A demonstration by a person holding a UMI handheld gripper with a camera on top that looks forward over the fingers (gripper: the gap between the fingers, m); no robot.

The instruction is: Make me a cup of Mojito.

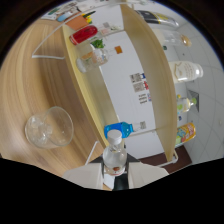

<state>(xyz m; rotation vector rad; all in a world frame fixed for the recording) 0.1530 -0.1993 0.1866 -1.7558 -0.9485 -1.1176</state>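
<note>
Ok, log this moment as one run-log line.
hand-held gripper: shut on clear bottle | bottle: white cap, upright | empty glass: on wooden table, apart from fingers

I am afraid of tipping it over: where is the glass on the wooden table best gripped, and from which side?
Grip the glass across its round wall, below the rim, coming level from the side: it stands open-mouthed with no handle. The gripper is shut on a bottle.

The gripper (116,172) fingers press on a clear bottle (114,155); an empty glass (49,128) stands on the wooden tabletop (30,80).
</note>
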